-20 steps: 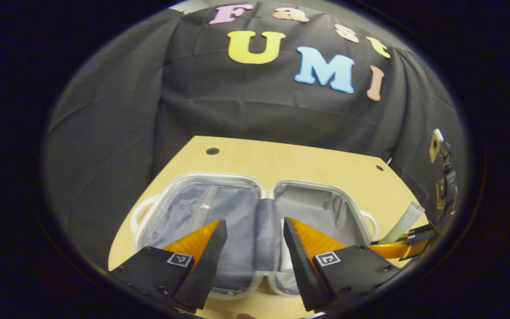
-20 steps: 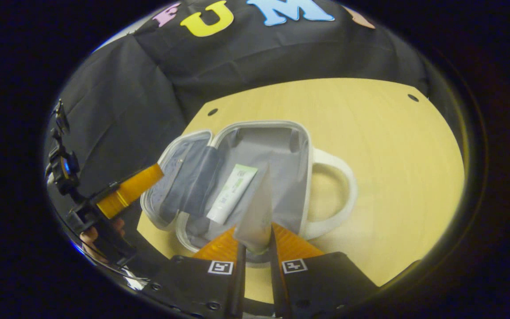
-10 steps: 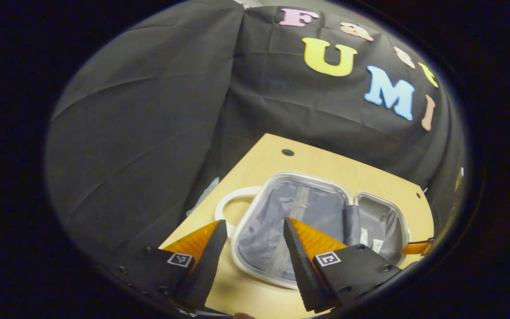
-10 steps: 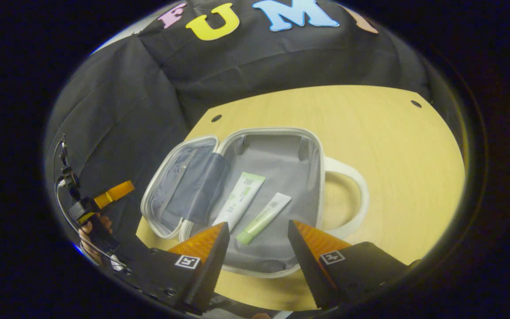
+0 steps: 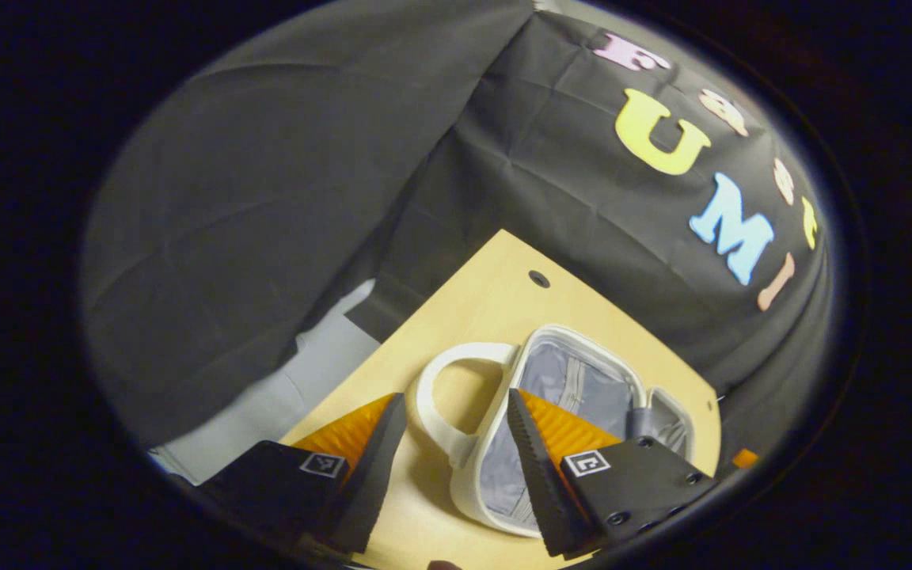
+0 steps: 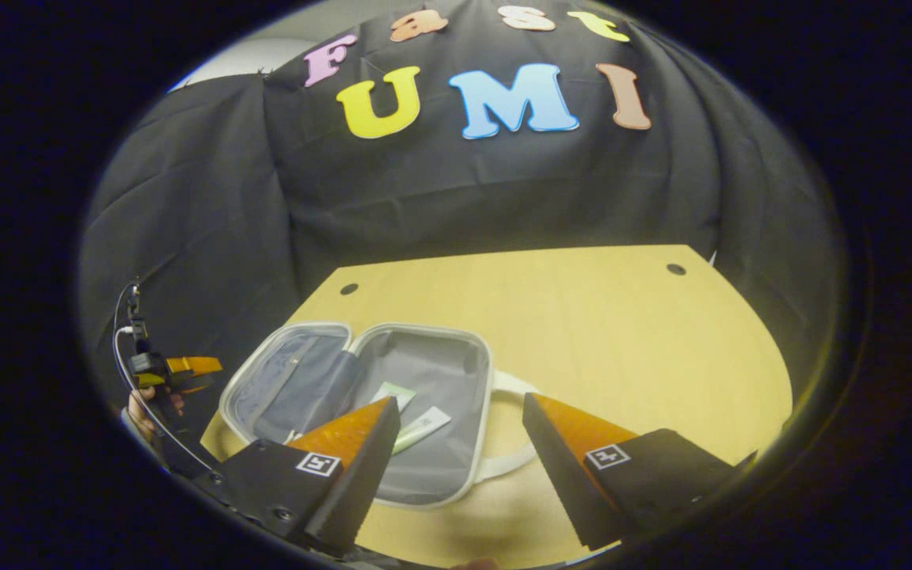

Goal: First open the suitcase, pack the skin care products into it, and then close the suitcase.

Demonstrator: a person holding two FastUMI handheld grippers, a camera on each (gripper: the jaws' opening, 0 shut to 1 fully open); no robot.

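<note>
Packing looks finished, closing not yet begun: the suitcase (image 6: 361, 412) lies flat open on the table (image 6: 622, 332), two tubes (image 6: 422, 423) of skin care product resting in its right half, side by side and near each other. Going left to right in the right gripper view: the left gripper (image 6: 187, 366) sits far left, off the table edge, held by a hand (image 6: 139, 404), near the suitcase's left half but apart from it; too small there to tell its gap. Then the zippered left half of the case, the fabric hinge in the middle, the right half with the tubes, the white handle (image 6: 515, 463) sticking out to the right, then bare wood. The right gripper (image 6: 460, 451) hovers over the near edge of the case, jaws wide apart, holding nothing. In the left gripper view the left gripper (image 5: 456, 443) is also spread wide and empty, its fingers straddling the left handle (image 5: 444, 396) without pressing on it, as far as can be judged. Next move probably calls for catching the left half by its rim or handle and folding it over onto the right half, then zipping. Possible snag: the tubes lie loose and the lining is slack, so either could catch in the seam. Nothing else on the table blocks the fold.
</note>
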